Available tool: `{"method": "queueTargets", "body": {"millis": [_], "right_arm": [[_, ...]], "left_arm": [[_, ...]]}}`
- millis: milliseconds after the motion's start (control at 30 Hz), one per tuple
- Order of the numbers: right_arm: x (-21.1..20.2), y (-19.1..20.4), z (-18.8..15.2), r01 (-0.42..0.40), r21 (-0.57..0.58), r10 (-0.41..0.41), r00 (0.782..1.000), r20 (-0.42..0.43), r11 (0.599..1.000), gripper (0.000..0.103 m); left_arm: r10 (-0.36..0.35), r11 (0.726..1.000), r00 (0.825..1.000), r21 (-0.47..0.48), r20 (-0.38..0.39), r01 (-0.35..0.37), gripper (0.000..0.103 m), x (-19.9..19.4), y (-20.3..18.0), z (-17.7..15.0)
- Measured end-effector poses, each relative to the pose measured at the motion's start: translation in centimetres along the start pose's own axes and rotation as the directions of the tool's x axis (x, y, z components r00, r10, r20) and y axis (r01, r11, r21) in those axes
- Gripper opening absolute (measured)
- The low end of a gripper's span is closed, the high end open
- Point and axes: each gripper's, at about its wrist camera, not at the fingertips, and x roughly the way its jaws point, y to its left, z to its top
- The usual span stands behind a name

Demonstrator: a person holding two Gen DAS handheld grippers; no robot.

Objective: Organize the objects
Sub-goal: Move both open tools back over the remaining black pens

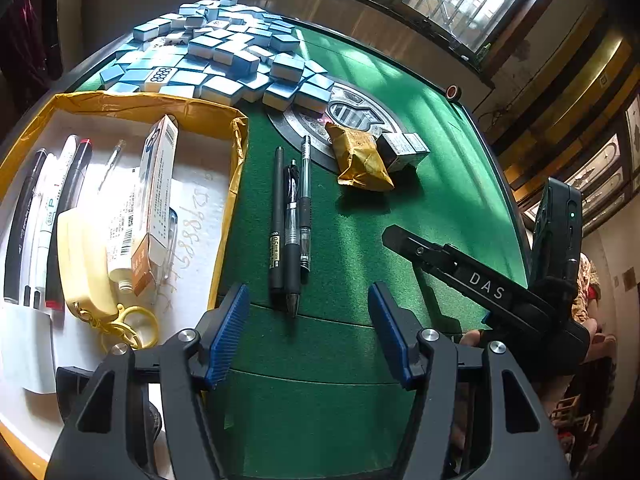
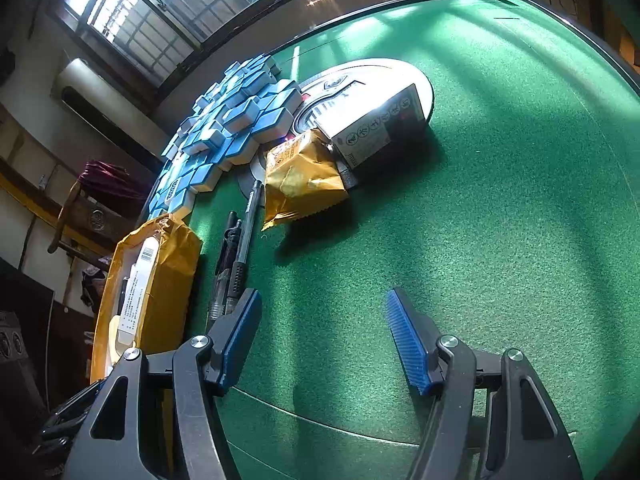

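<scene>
1. Three pens lie side by side on the green felt table at the centre of the left wrist view: slim plastic barrels, one matt black, one with a clear body and a black rubber grip, one thinner and clear.
2. At the left of that view is an open box with glossy yellow-taped walls and a white floor. It holds more pens, a white tube, a tall printed carton and a smooth cream case with a yellow clasp.
3. A crinkled gold foil packet lies right of centre, touching a small dark printed box; its lettering is too small to read.
4. Glossy blue-backed mahjong tiles are heaped at the upper left.
5. The left gripper, with ribbed blue pads, stands wide apart over bare felt, gripping nothing.
6. The right gripper is likewise spread wide and empty.
</scene>
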Motion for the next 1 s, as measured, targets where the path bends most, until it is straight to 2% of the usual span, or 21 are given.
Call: {"method": "queueTargets", "body": {"millis": [767,1000], "right_arm": [[-0.6,-0.2,0.0,0.004,0.024,-0.005,0.999,0.039,1.0,0.059],[-0.9,-0.8,0.3,-0.011,0.06,0.008,0.998,0.054,0.998,0.05]], "left_arm": [[0.015,1.0,0.999,0.027,-0.044,-0.014,0.061,1.3,-0.5,0.0],[0.034,0.998,0.997,0.046,-0.065,-0.031,0.06,2.1,-0.6,0.6]]}}
